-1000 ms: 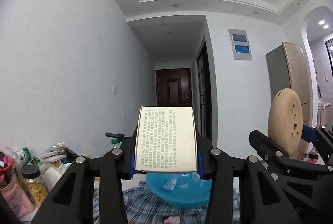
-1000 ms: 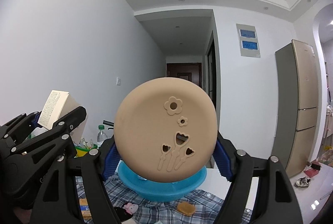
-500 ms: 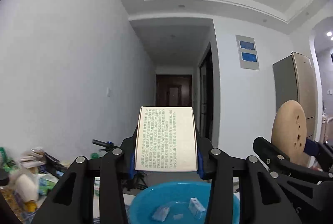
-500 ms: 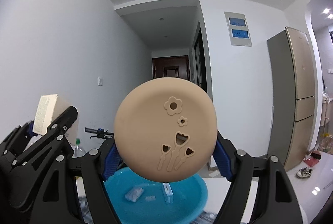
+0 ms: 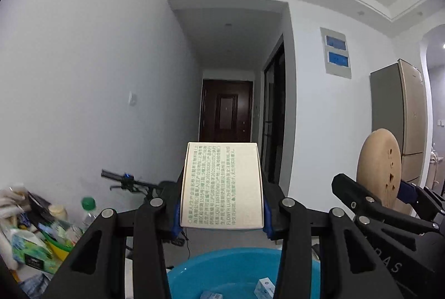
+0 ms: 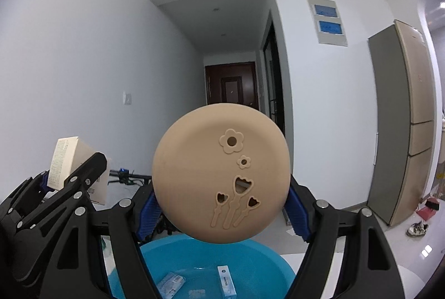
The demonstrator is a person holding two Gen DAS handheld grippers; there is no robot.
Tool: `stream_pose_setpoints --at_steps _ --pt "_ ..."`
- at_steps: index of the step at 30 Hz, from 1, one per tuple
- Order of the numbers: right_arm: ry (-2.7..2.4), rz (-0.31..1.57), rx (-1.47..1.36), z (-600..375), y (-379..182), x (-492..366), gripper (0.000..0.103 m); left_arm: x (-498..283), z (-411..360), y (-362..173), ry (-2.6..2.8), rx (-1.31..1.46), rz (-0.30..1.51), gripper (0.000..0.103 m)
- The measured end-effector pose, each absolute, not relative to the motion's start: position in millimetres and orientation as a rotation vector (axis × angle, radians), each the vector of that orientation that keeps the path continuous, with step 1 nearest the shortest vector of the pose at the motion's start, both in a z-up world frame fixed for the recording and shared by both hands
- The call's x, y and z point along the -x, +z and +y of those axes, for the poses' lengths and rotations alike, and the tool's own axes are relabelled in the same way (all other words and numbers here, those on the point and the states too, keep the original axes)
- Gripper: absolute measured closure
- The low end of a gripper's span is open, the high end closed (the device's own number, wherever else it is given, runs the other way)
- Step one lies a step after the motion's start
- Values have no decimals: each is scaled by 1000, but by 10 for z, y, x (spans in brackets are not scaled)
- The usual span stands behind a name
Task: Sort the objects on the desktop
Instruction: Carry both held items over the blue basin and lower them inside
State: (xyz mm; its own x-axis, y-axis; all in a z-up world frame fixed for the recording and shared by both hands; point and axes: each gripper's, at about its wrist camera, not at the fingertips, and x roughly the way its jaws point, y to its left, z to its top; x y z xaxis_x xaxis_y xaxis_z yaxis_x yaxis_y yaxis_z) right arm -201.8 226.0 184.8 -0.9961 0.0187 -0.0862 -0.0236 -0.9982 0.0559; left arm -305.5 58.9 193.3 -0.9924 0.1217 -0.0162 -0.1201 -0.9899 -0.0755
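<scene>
Left gripper clamps the light, crushable box by its sides, right gripper pinches the stiff disc edgewise, centre frame.

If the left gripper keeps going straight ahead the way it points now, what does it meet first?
Nothing close, it seems. The left gripper, shut on the printed box, points level over the blue basin, down the hallway toward the dark door. Depth is hard to judge.
</scene>
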Motion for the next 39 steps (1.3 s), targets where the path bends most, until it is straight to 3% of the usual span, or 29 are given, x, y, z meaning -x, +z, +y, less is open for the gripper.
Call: stream_pose_setpoints --at_steps 5,12,17,22,25,29,39 --pt "3112 50 195 2201 1751 2235 28 3390 502 1788 3017 132 -163 59" --pt "3106 37 187 2224 1776 2331 28 3256 434 1714 3037 102 -155 59" --pt "3070 -46 222 2214 1744 2392 27 3382 506 1686 3041 267 -90 59" --pt "3035 -32 571 2320 1553 2820 27 3791 599 1450 2997 579 -7 59" --pt "3060 85 827 2482 1341 3141 27 4129 516 1226 2872 781 -128 58" --pt "3050 235 1091 2674 1068 3473 27 4514 553 893 2763 1035 -80 58" --pt "2932 173 1392 2732 579 3827 26 4951 663 80 2579 1431 2 58"
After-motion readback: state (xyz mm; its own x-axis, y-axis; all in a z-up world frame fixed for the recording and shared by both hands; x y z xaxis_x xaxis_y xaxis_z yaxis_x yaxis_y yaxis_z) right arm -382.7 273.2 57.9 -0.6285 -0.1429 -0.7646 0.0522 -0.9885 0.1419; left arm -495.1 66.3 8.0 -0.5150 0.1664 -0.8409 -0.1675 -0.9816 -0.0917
